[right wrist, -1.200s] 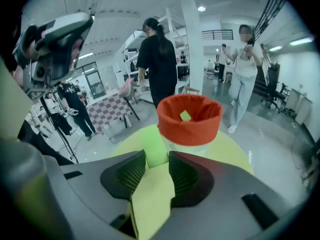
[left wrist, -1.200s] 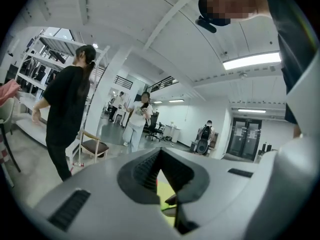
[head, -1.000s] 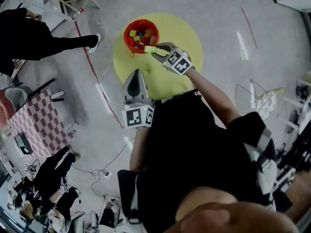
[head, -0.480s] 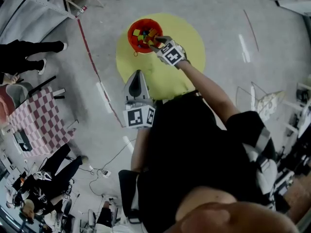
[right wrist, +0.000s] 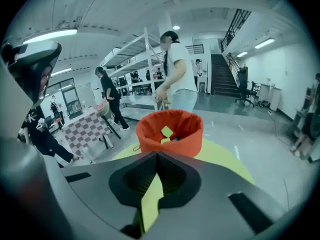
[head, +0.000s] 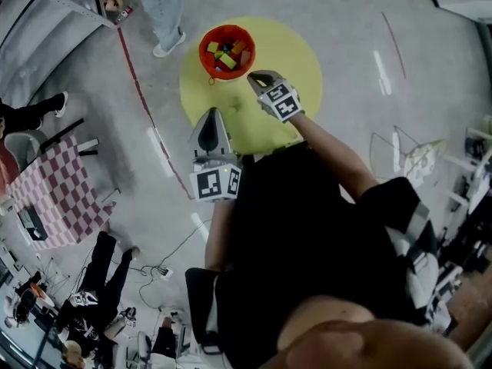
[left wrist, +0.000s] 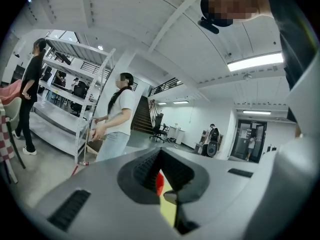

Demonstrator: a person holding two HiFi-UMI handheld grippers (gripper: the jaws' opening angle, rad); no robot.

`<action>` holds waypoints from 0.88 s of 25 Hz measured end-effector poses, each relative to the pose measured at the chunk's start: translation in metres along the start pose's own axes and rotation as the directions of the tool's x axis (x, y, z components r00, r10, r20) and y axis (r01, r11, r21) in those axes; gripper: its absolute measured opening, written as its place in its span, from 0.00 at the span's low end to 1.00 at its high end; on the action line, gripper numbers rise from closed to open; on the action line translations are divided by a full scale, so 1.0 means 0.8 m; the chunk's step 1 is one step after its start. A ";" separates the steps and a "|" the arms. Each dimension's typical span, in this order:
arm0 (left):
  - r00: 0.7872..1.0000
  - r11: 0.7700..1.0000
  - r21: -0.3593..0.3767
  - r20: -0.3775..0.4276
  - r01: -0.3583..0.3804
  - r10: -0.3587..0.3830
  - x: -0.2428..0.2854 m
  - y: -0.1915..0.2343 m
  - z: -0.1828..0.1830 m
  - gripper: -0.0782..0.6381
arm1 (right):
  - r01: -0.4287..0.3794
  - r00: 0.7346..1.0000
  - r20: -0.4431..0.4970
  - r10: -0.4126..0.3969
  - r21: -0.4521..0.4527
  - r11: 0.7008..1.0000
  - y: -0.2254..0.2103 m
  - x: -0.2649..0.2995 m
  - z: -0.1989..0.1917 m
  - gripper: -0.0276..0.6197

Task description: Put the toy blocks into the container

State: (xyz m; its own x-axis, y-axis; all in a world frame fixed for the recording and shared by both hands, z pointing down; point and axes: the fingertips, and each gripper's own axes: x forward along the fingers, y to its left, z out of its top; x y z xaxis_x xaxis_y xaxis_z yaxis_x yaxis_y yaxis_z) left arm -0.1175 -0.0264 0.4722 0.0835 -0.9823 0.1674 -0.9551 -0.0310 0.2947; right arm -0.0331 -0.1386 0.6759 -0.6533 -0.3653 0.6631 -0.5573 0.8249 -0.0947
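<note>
Right gripper (head: 258,76): clenched. Its jaws have just been closing, and in the right gripper view (right wrist: 157,156) the pads meet at the tips with nothing between them; only yellow floor mat shows through the slit lower down.
Left gripper (head: 211,118): also clamped together and empty. In the left gripper view (left wrist: 159,151) a sliver of orange and yellow from beyond shows through the narrow gap below the tips.
Container (head: 227,51): an orange soft-sided bucket, upright and open-topped, just ahead of the right gripper's tips and apart from them. From the left gripper it lies further ahead, well clear. The right gripper view looks straight at its wall (right wrist: 170,140).
Toy blocks (head: 225,55): lying inside the container in mixed colours — yellow, green and red can be made out. From the right gripper a yellow-green one (right wrist: 166,132) shows over the rim.
Mat (head: 288,52): a round yellow mat under the right gripper; the container stands near its far edge.
Passer-by (head: 165,10): in pale trousers, beyond the container from the right gripper, seen there (right wrist: 176,69) behind the bucket.
Checked table (head: 58,194): red-and-white cloth — well off to the left gripper's left.
</note>
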 end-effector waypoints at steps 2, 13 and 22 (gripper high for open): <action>1.000 1.000 0.001 -0.003 -0.001 0.001 -0.003 0.002 -0.002 0.09 | -0.011 0.998 -0.060 0.014 0.051 0.999 0.006 0.007 -0.035 0.04; 0.999 1.000 -0.019 -0.042 0.021 -0.022 -0.010 0.001 -0.022 0.09 | -0.090 0.945 -0.309 0.107 0.071 0.993 0.061 0.026 -0.153 0.04; 0.999 1.000 -0.027 -0.047 0.014 -0.016 -0.012 0.020 -0.021 0.09 | -0.164 0.923 -0.348 0.162 0.025 0.986 0.102 0.041 -0.161 0.06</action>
State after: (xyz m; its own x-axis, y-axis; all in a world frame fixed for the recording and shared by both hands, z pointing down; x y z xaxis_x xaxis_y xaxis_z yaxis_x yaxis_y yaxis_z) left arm -0.1287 -0.0140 0.4911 0.1118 -0.9719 0.2073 -0.9457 -0.0400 0.3225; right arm -0.0340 -0.0280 0.7857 -0.5154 -0.0531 0.8553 -0.4551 0.8627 -0.2206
